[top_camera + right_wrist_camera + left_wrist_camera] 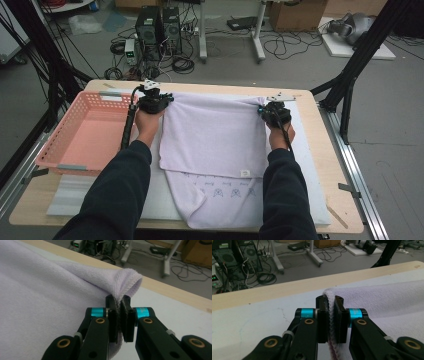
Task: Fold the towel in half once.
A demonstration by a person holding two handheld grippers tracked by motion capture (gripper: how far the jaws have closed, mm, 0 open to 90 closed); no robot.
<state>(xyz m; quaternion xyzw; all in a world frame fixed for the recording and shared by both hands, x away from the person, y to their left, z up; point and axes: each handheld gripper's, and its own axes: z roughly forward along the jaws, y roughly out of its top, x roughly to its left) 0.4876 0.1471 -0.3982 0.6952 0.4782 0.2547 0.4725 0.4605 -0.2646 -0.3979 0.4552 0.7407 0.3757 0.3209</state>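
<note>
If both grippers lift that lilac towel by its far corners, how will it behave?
Probably floppy: the lilac towel already folds over itself and bunches between the left gripper jaws. Likely light, and its fluffy pile should resist slipping from the right gripper.

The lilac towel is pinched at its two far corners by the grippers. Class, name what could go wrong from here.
1. The left gripper clamps just a thin rolled edge of the towel; a pull might slip it free.
2. The right gripper pinches a small corner fold, so an uneven lift could skew the fold.
3. The pink basket sits close beside the left gripper; a sideways swing may knock it.
</note>
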